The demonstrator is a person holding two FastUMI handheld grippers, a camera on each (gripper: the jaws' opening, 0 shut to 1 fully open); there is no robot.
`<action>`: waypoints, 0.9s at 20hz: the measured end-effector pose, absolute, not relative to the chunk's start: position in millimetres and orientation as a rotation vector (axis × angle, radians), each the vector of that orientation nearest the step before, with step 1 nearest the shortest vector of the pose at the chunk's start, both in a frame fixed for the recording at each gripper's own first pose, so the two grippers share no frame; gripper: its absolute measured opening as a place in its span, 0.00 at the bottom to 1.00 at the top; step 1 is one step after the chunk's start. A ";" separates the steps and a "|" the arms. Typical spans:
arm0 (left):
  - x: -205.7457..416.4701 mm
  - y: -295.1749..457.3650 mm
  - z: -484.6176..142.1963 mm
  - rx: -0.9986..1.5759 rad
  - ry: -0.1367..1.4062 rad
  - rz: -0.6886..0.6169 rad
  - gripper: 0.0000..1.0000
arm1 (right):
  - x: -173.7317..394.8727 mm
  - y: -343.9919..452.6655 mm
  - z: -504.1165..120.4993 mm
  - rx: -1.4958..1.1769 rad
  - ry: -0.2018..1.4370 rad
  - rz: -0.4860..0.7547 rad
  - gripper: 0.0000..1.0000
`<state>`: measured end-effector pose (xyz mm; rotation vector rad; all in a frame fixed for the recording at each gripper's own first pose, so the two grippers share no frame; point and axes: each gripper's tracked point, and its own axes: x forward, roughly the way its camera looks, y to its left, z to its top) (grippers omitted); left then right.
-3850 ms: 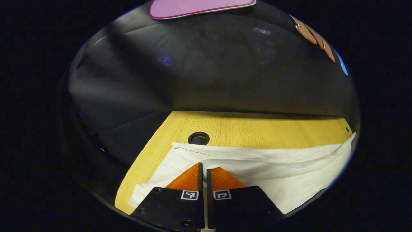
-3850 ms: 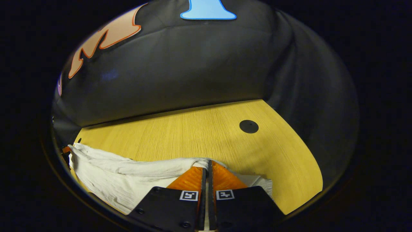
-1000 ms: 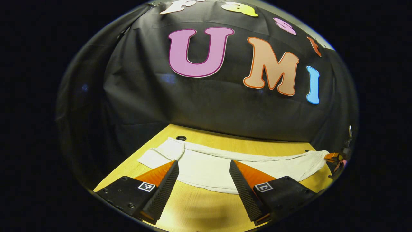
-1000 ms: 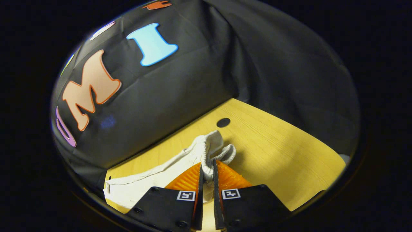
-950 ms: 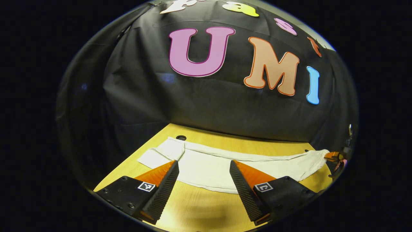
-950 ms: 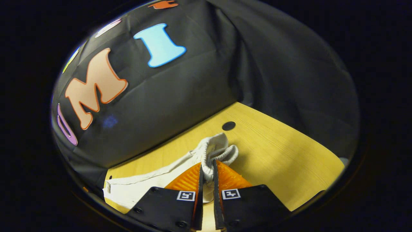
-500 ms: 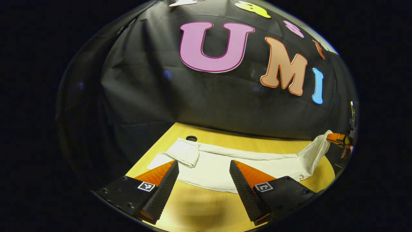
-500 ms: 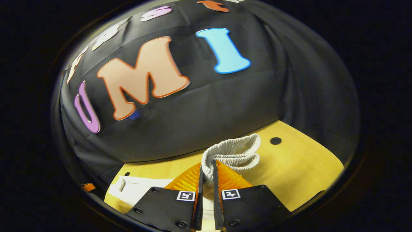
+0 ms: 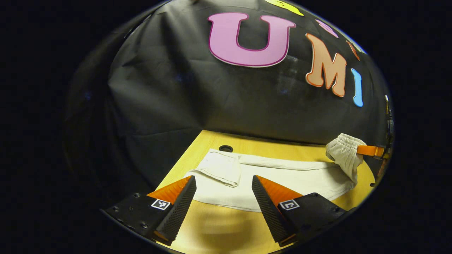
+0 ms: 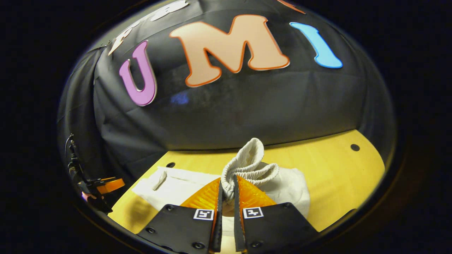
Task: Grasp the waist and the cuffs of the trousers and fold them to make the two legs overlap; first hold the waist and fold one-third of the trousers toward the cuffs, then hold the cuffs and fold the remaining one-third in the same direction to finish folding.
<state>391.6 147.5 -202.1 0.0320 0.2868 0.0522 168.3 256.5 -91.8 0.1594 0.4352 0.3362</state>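
Note:
White trousers lie lengthwise on the yellow wooden table, legs overlapped, with the cuff end turned over at the left. My left gripper hovers open just before the trousers' near edge, holding nothing. My right gripper is shut on the ribbed elastic waist, holding it up off the table over the cloth. In the left gripper view the lifted waist hangs at the far right from the right gripper. The left gripper appears at the left edge of the right gripper view.
Black cloth walls close the table's back and sides. Round cable holes sit near the back corners. Bare tabletop lies to the right of the raised waist.
The left gripper, shut on the cuffs 3.9 s ago, now stands open. Over the last second the right gripper lifted the waist and carried it over the legs toward the cuffs.

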 end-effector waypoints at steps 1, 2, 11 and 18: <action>392.9 152.0 -205.2 0.037 0.296 0.055 0.95 | 166.4 263.5 -100.6 0.150 0.450 0.342 0.16; 393.7 155.5 -208.4 0.043 0.302 0.057 0.95 | 166.4 268.7 -108.8 0.142 0.458 0.343 0.16; 400.7 165.3 -219.7 0.090 0.386 0.126 0.95 | 166.6 266.1 -127.8 0.126 0.511 0.312 0.91; 395.9 163.5 -219.3 0.099 0.433 0.092 0.95 | 157.4 252.0 -132.0 0.059 0.529 0.285 0.96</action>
